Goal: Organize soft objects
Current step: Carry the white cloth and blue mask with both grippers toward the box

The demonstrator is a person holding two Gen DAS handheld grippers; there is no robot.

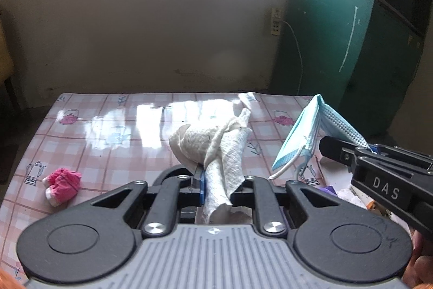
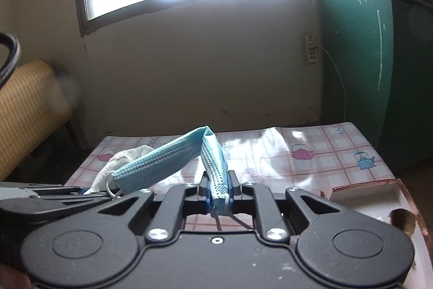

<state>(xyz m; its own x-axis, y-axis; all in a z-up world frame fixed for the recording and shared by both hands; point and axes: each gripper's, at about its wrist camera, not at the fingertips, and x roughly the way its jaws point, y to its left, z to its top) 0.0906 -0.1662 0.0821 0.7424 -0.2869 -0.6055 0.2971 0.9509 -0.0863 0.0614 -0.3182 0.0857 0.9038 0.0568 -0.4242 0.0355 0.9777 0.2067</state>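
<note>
Holding both soft things above the table (image 1: 113, 126), each gripper is closed on its own piece; the left gripper (image 1: 201, 182) pinches the white cloth (image 1: 216, 151), whose long axis runs up and forward; the right gripper (image 2: 219, 187) pinches the blue face mask (image 2: 167, 159), folded, pointing up-left; the pink sock (image 1: 63, 186) lies left, nearer the left gripper.

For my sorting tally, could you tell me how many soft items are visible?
3: a tissue in the left gripper, a mask in the right gripper, a pink cloth on the table. Others may be hidden.
</note>
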